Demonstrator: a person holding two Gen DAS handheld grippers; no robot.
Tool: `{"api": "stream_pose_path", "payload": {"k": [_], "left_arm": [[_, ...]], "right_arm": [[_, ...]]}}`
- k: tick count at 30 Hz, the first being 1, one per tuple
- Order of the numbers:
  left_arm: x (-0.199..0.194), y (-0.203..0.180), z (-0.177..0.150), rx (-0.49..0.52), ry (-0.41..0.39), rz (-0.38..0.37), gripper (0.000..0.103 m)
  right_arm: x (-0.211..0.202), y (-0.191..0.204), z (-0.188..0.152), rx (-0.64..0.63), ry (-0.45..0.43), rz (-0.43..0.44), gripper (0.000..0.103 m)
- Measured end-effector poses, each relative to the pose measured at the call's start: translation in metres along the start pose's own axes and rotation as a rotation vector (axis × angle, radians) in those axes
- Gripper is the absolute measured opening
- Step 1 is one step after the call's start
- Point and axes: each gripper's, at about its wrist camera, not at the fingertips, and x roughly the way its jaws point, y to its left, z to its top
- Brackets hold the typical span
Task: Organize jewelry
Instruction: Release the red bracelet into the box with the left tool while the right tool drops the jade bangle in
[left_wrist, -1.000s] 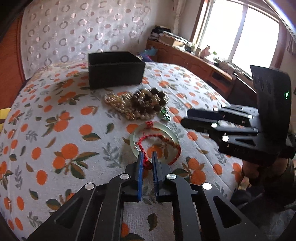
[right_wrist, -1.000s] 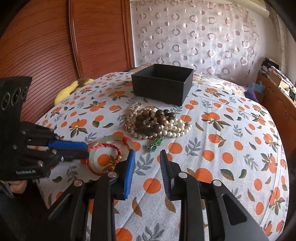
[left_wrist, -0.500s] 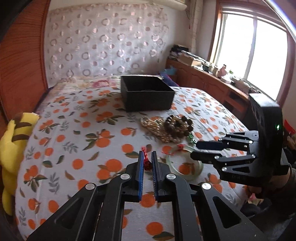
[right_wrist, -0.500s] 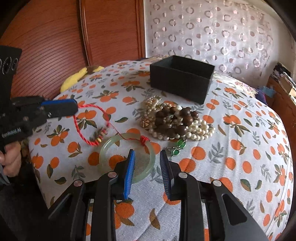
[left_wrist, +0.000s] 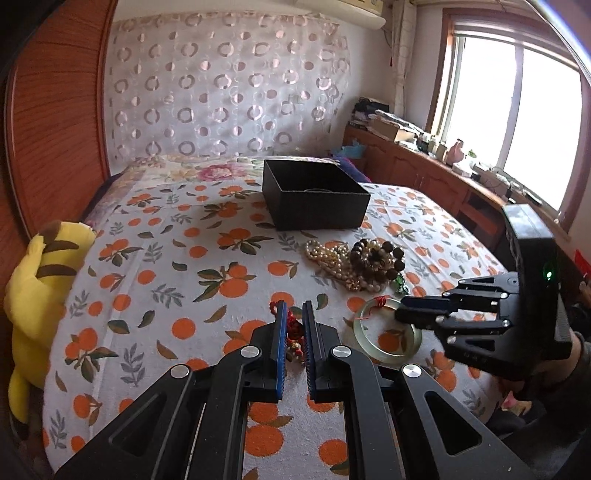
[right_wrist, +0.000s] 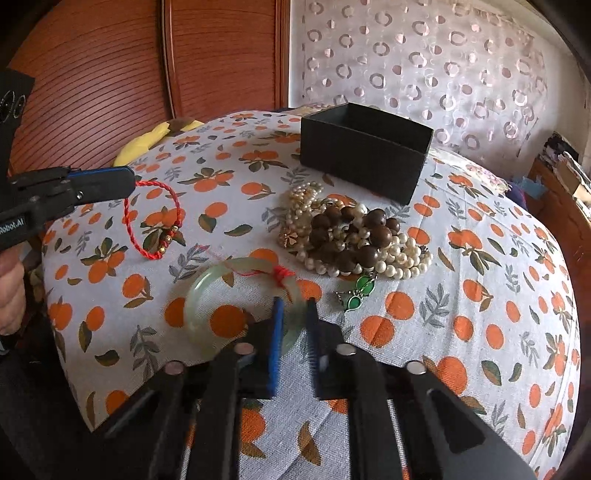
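Left gripper (left_wrist: 293, 314): pinches a red cord bracelet (right_wrist: 153, 221), which hangs clear of the orange-print bedspread (right_wrist: 461, 280). Right gripper (right_wrist: 294, 306): fingers slightly parted astride the rim of a jade bangle (right_wrist: 207, 291) lying on the spread. Beyond: pearl strands (right_wrist: 402, 258), wooden bead bracelet (right_wrist: 351, 230), open black box (right_wrist: 364, 149).

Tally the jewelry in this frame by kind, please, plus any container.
Red cord bracelet, hanging from the left tongs: 1
Jade bangle, between the right tongs fingers: 1
Brown bead bracelet: 1
Pearl strands, tangled heap, count unclear: 1 heap
Green stone piece: 1
Black box: 1
Total: 6
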Motion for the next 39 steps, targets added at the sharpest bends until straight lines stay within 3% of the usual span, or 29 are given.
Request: {"api": "stream_pose_path", "payload": {"k": [9,21,35,39], "left_arm": [[-0.003,0.0,0.007,0.006,-0.011,0.001,0.007],[0.002,-0.008,0.058,0.053,-0.086,0.001,0.007],[0.02,-0.026,0.119,0.128,-0.149,0.027,0.007],[0.027,-0.027,0.135,0.127,-0.158,0.025,0.007]], "right_arm": [[-0.017,-0.005,0.008,-0.005,-0.07,-0.011,0.008],[-0.047,-0.038,0.057,-0.028,-0.201,-0.086,0.008],[-0.013,-0.091,0.118,-0.003,-0.209,-0.201,0.008],[-0.001,-0.106,0.133,0.037,-0.208,-0.179,0.008]]}}
